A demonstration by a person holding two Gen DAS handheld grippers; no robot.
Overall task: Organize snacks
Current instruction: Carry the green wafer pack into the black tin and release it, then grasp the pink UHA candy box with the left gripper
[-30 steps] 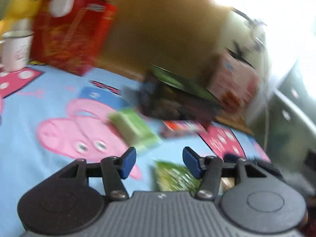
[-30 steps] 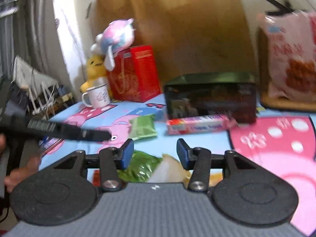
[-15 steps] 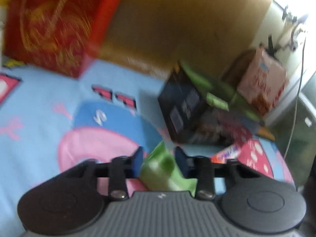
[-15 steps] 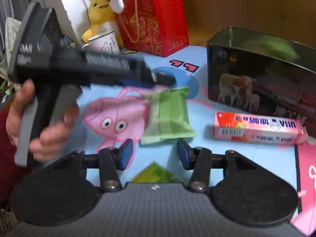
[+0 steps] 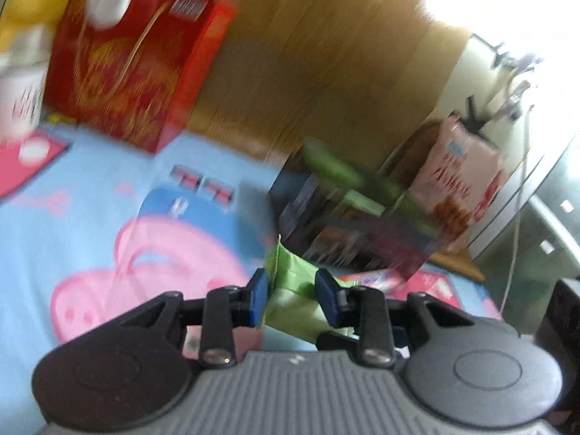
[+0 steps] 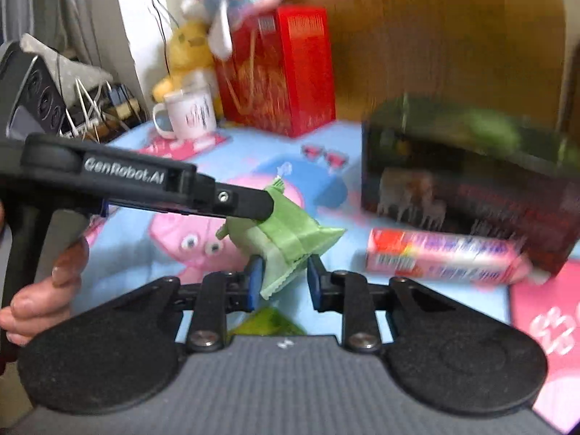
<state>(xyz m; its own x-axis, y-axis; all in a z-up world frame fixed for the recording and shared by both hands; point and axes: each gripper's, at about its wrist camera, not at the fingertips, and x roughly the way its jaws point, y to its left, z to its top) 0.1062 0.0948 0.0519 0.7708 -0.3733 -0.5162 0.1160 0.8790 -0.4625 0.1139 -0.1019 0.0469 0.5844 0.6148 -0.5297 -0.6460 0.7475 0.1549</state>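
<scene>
**Green packet off the cloth**

Between your left gripper [image 5: 293,295] pads sits the crinkly green foil snack packet [image 5: 295,299], pinched and lifted off the cartoon-pig tablecloth [image 5: 90,217]. Your right gripper [image 6: 282,282] is spread around its lower edge, probably steadying. Dark rectangular tin [image 6: 467,177] beyond looks like the destination.

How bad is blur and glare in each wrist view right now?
Left wrist: heavy motion blur on the red gift box and dark tin; window glare blows out the top right. Right wrist: milder blur; green snack packet readable, no glare.

black hand-held gripper [image 6: 282,282], blue pads [image 6: 253,282], seemingly ribbed grey body.
</scene>
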